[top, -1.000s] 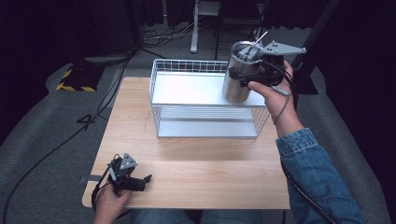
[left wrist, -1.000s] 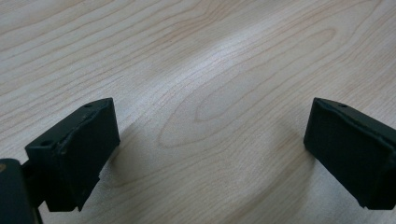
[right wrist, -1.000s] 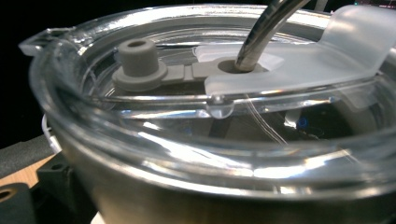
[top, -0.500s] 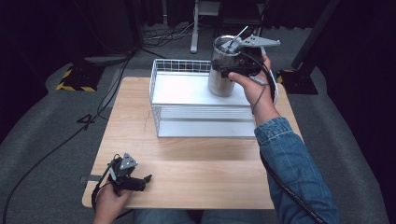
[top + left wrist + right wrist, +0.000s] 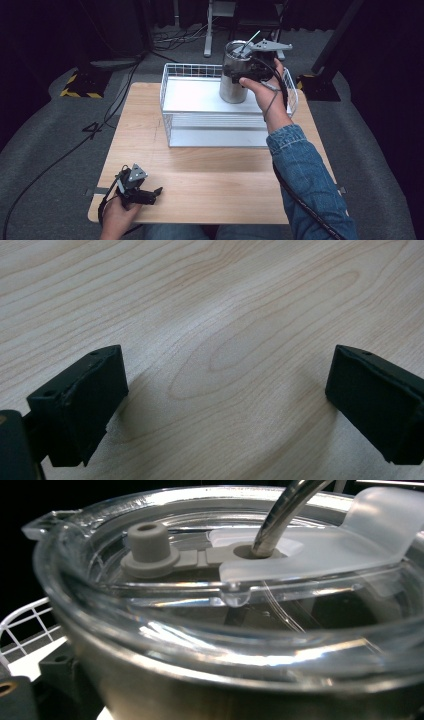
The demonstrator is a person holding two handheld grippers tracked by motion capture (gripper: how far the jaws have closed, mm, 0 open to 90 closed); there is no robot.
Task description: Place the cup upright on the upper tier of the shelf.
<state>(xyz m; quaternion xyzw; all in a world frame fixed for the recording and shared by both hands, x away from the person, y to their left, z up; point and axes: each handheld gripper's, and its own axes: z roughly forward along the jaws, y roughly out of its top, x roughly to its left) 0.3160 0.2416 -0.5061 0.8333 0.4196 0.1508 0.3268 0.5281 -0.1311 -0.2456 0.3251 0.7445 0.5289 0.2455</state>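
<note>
A steel tumbler (image 5: pixel 231 89) with a clear lid (image 5: pixel 200 605) and a metal straw (image 5: pixel 280 515) is upright in the back right part of the white wire basket (image 5: pixel 215 134). My right gripper (image 5: pixel 241 76) is shut on its upper wall, and one black finger (image 5: pixel 56 674) shows at the lower left of the right gripper view. Whether the tumbler's base touches the basket floor I cannot tell. My left gripper (image 5: pixel 156 193) lies at the table's front left, open. Between its fingers (image 5: pixel 80 400) there is just bare wood (image 5: pixel 225 315).
The basket stands across the back half of the wooden table (image 5: pixel 225 190). Its white floor (image 5: pixel 192 95) is bare to the left of the tumbler. A denim sleeve (image 5: pixel 305 175) reaches over the table's right side. Cables and stand bases lie on the dark floor behind.
My right gripper has carried the tumbler leftward and down, from beyond the basket's right rim into its back right part. The left gripper has not moved.
</note>
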